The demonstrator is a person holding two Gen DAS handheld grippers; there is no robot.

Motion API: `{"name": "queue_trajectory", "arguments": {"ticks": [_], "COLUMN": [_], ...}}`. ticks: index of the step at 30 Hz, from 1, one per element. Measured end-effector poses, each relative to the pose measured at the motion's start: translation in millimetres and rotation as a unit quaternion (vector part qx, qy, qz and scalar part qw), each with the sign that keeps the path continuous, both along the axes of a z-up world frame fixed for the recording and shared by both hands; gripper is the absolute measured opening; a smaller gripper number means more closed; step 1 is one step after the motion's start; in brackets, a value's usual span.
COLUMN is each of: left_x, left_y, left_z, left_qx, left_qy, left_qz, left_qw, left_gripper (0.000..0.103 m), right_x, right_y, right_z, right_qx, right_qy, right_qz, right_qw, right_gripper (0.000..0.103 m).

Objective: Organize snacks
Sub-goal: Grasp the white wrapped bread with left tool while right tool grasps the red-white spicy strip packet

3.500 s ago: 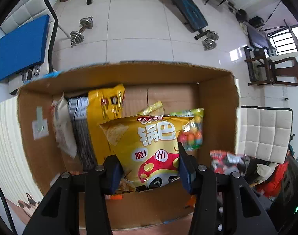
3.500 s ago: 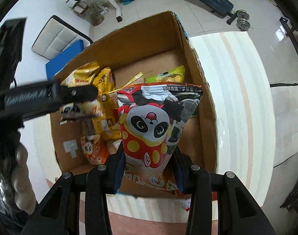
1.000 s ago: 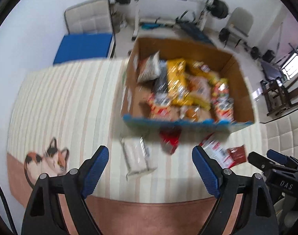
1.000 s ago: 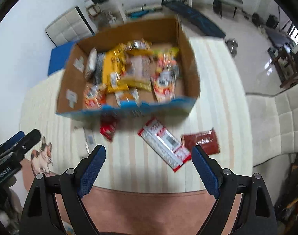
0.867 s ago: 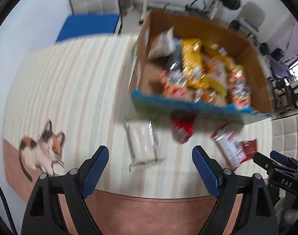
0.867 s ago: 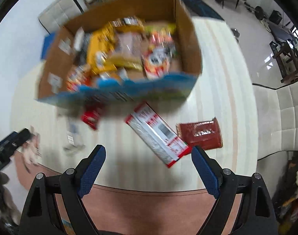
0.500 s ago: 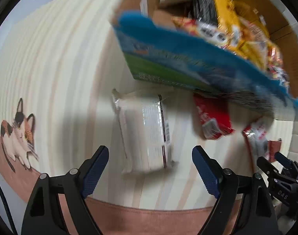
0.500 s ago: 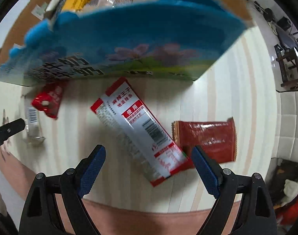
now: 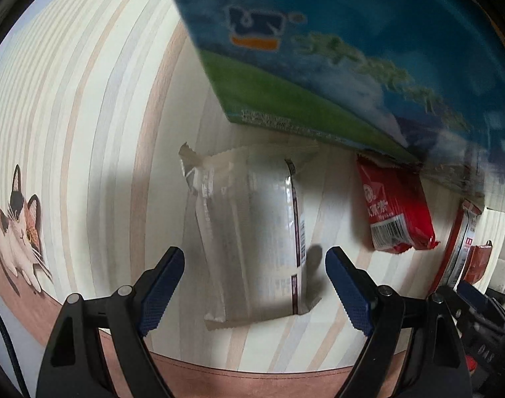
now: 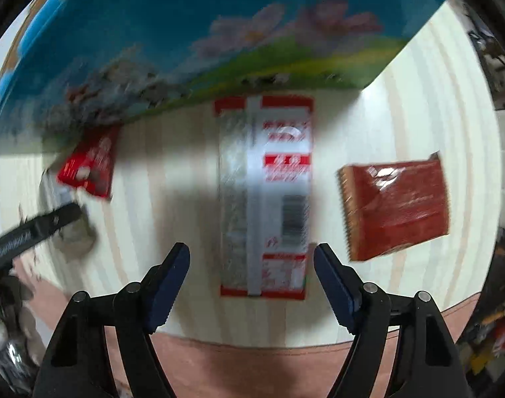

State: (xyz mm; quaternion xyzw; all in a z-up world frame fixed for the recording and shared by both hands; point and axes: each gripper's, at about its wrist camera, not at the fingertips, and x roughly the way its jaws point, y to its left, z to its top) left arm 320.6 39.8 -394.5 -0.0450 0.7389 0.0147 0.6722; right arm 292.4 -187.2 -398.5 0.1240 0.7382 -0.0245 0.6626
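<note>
left gripper (image 9: 254, 273): spread wide over the white snack pack (image 9: 252, 232), not touching it.
right gripper (image 10: 251, 267): closing, red-and-white pack (image 10: 264, 195) between its jaws, not pinched.
dark red pack (image 10: 395, 205): at 3 o'clock of that one.
small red pack (image 9: 393, 205): on the striped mat (image 9: 86, 99).
box (image 10: 202, 39): at 12 o'clock, farthest.

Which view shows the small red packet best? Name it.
The left wrist view: the red packet lies sharp there, label and barcode readable, its top edge under the box. The right wrist view shows it blurred, at the left.
</note>
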Motion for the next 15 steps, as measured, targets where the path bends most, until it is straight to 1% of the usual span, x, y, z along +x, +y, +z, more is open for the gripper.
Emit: {"name": "queue_trajectory", "arguments": {"ticks": [4,5,6,7,8,9,12,15], "left_x": [3.3,2.5,0.5,-0.9,-4.5,-9.9,-31.8,-57.5], "left_y": [1.0,1.2,1.2,0.3,-0.8,-2.9,-5.8,-11.3], "left_z": [1.3,2.3,2.5,3.4,4.5,4.7,4.0,2.8], "left_qx": [-0.010,-0.010,-0.004,0.005,0.004,0.002,0.007,0.011], "left_qy": [-0.005,-0.011,-0.012,-0.013,-0.017,-0.013,-0.005,0.004], "left_qz": [0.001,-0.001,-0.005,-0.011,-0.018,-0.023,-0.038,-0.051], "left_qw": [0.9999,0.9999,0.9999,0.9998,0.9997,0.9997,0.9992,0.9986], "left_gripper": [0.087,0.077,0.061,0.058,0.058,0.058,0.058,0.058], "right_x": [13.6,14.7,15.6,18.1,16.0,12.9,0.5,-13.6], "right_y": [-3.4,-2.1,0.9,5.0,9.7,13.9,19.1,20.0], "right_z": [-10.2,-9.6,-9.3,-7.1,-5.2,-3.5,-3.2,-3.9], "right_qx": [-0.014,-0.023,-0.035,-0.048,-0.065,-0.069,-0.060,-0.045], "right_qy": [0.000,-0.007,-0.010,-0.014,-0.019,-0.024,-0.018,-0.003], "right_qz": [-0.028,-0.027,-0.022,-0.016,-0.008,-0.001,0.007,0.010], "right_qw": [1.000,0.999,0.999,0.999,0.998,0.997,0.998,0.999], "right_gripper": [0.081,0.080,0.074,0.063,0.059,0.056,0.053,0.052]}}
